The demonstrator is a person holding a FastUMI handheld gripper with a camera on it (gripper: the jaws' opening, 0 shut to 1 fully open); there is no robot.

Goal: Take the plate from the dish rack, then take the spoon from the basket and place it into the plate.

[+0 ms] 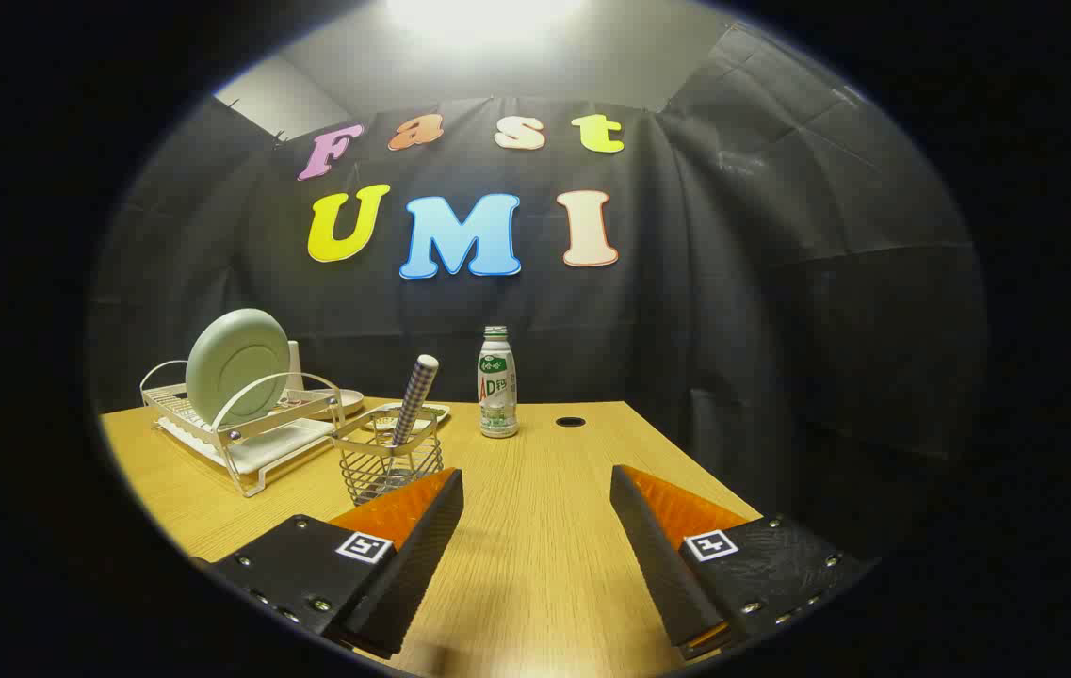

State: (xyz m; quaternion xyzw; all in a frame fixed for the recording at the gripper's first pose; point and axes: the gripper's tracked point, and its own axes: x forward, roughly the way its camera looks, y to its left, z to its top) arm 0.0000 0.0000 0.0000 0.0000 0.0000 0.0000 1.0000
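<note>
Gripper view: my claw (537, 490) hangs low over the wooden table (544, 565), its two fingers (422, 527) spread wide with nothing between them but bare tabletop. They point level across the table toward the far edge, tilted only slightly down, so I am looking along the surface rather than onto it.

The plate (235, 365) stands upright on its edge in the dish rack (243, 428), which sits toward the far left corner of the table, well beyond my left finger. A second flat dish (342, 400) lies behind the rack, close to the far edge.

The wire basket (391, 457) stands just ahead of my left finger, so close that the fingertip overlaps its lower part from here; I cannot tell whether they touch. A checked handle, which I take to be the spoon (414, 395), sticks up out of the basket, leaning a little to the right.

A small bottle (497, 384) stands upright near the middle of the far edge, beyond the gap between my fingers, and just to its right there is a dark round hole (570, 421) in the tabletop.
</note>
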